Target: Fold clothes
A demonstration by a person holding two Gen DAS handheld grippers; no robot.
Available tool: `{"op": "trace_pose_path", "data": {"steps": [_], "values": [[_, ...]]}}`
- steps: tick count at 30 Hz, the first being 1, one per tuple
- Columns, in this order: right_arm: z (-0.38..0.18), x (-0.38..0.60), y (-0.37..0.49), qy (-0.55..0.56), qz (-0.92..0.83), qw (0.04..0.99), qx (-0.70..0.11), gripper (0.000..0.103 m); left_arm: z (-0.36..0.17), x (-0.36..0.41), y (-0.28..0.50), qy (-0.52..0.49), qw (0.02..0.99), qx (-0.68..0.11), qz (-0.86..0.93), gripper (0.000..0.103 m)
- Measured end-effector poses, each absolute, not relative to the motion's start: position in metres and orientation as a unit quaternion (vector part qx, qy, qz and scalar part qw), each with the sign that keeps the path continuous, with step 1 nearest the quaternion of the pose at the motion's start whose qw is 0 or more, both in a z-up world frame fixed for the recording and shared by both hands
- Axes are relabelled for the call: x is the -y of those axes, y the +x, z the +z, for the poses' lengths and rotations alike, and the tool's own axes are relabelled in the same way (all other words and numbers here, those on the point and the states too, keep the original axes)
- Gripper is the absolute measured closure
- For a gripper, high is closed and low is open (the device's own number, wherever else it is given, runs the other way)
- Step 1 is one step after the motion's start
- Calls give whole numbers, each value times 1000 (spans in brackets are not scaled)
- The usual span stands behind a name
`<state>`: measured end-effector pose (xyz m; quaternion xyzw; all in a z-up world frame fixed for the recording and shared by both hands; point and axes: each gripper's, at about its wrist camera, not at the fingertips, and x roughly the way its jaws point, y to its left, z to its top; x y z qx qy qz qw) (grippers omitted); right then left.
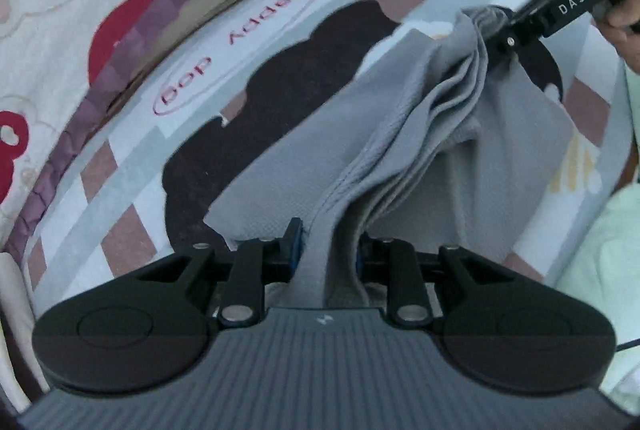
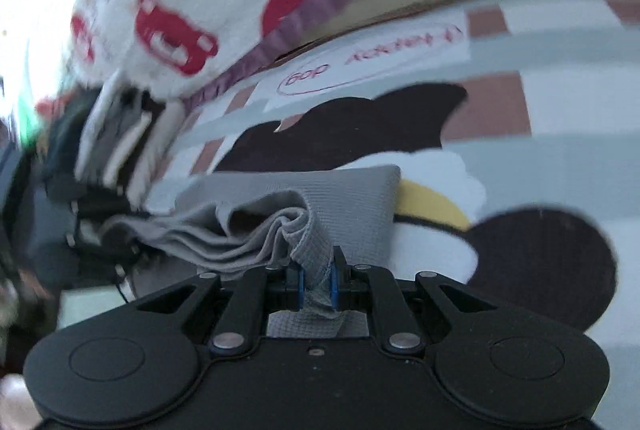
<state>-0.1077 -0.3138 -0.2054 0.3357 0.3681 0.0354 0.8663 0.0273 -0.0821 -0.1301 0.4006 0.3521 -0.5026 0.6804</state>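
Note:
A grey knit garment hangs stretched between both grippers above a checked bed sheet. My left gripper is shut on one bunched end of it. The other gripper shows at the upper right of the left wrist view, pinching the far end where folds gather. In the right wrist view my right gripper is shut on a gathered edge of the grey garment, which runs in pleats to the left toward the other gripper. Part of the cloth drapes flat behind.
The checked sheet carries a dark cartoon shape and a "Happy dog" label. A white blanket with red prints lies beyond. A person's hand holds the far gripper. Pale green cloth lies right.

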Motion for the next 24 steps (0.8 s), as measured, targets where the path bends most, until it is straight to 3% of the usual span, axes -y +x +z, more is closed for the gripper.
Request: {"op": "trace_pose_path", "data": {"steps": [6, 8, 16, 19, 24], "values": [[-203, 320, -91, 325, 31, 862, -388, 89, -135, 87, 43, 386, 691, -361, -493, 76], [-202, 322, -84, 319, 29, 860, -397, 89, -138, 87, 53, 367, 702, -370, -485, 67], [-204, 330, -65, 317, 17, 852, -417, 87, -136, 86, 79, 305, 740, -382, -462, 63], [-211, 332, -65, 331, 8, 848, -414, 81, -137, 81, 89, 268, 758, -394, -445, 55], [-218, 335, -75, 367, 5, 841, -398, 78, -125, 61, 103, 199, 785, -398, -430, 55]]}}
